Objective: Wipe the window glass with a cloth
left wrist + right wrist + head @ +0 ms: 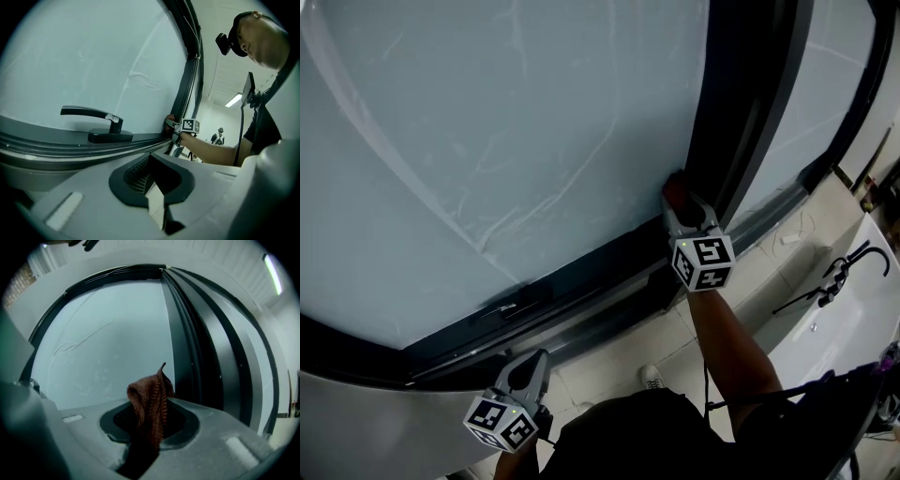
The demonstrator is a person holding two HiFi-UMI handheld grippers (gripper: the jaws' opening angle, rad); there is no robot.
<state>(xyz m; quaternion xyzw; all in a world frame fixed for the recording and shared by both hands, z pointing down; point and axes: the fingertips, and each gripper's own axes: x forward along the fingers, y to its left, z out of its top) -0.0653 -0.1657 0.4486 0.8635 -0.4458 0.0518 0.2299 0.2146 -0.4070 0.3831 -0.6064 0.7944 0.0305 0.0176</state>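
The window glass (pixel 487 141) fills most of the head view inside a dark frame (pixel 581 281). My right gripper (pixel 680 199) is shut on a brown cloth (pixel 674 191) and presses it against the pane's lower right corner, next to the dark upright post (pixel 741 103). In the right gripper view the cloth (pixel 149 401) sticks up from between the jaws, with the streaked glass (pixel 103 352) right ahead. My left gripper (pixel 534 364) hangs low beneath the frame, shut with nothing in it. The left gripper view shows the black window handle (pixel 98 124) and the right gripper (pixel 174 126) farther off.
A second pane (pixel 825 84) lies right of the post. Pale floor tiles (pixel 609 366) run under the window. A white surface (pixel 853 309) with a black curved fitting (pixel 853 262) stands at the right. Distant people (pixel 218 136) show in the left gripper view.
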